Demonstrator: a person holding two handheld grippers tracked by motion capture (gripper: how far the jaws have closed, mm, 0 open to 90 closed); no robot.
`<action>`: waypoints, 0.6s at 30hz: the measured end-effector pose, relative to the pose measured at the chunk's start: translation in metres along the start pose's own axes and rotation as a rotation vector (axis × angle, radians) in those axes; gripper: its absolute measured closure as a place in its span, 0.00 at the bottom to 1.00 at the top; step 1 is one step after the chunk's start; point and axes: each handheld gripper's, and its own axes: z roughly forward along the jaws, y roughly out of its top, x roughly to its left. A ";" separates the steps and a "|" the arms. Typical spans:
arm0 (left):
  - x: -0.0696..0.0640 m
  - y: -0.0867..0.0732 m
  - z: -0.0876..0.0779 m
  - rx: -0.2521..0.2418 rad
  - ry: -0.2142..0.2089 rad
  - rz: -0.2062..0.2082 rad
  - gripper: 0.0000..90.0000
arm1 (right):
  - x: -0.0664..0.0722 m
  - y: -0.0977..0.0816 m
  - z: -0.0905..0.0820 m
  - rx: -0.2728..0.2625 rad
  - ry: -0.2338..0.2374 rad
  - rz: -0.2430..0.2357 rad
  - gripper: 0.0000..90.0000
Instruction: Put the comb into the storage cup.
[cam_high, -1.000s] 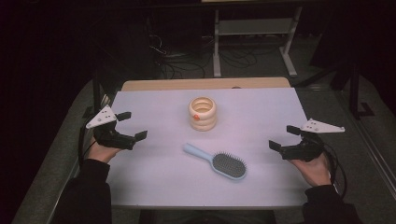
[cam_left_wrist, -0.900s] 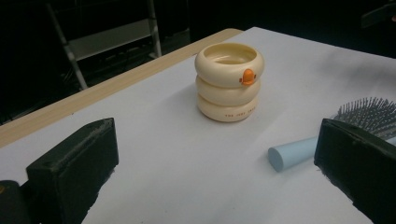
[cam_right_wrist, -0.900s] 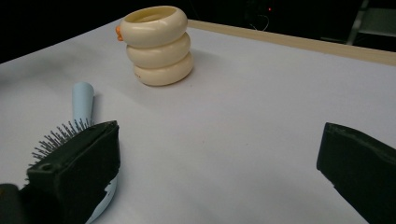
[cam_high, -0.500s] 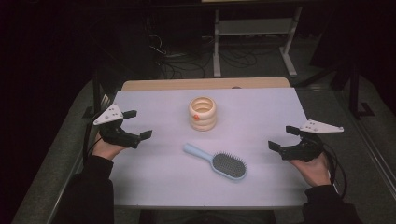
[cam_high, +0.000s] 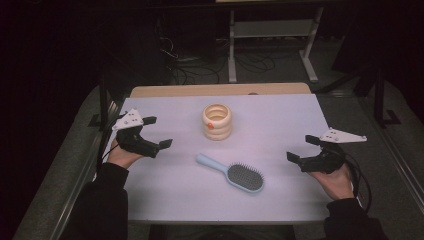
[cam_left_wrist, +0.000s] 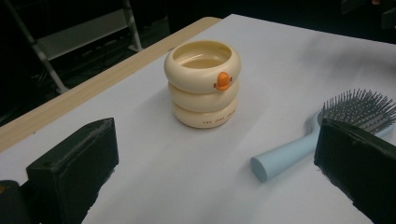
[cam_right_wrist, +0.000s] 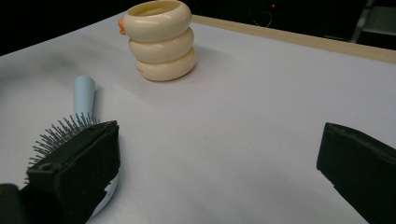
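High view: each hand-held gripper, left (cam_high: 158, 131) and right (cam_high: 301, 148), gapes wide, empty.

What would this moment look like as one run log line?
left gripper: open, empty | right gripper: open, empty | cream ringed plastic cup: upright, mid-table | light blue plastic hairbrush: flat, bristles up, untouched

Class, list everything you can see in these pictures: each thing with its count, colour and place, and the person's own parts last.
Cup: one, cream, ringed, with an orange knob, upright on the far middle of the table.
Hairbrush: one, light blue with dark bristles, lying nearer the person than the cup, apart from it.
Table: one, white top with a wooden far edge.
Metal stand: one, grey, on the floor beyond the table.
Left tool: one, black, open, over the table's left edge.
Right tool: one, black, open, at the right edge.
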 end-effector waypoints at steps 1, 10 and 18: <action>0.000 0.000 0.000 0.000 0.000 0.000 0.00 | 0.000 0.000 0.000 0.001 0.000 0.000 0.00; -0.005 0.008 0.011 0.015 -0.026 0.020 0.00 | 0.001 0.000 0.001 0.006 -0.001 -0.005 0.00; -0.013 0.014 0.027 0.039 -0.063 0.045 0.00 | 0.001 0.000 0.001 0.009 0.002 -0.007 0.00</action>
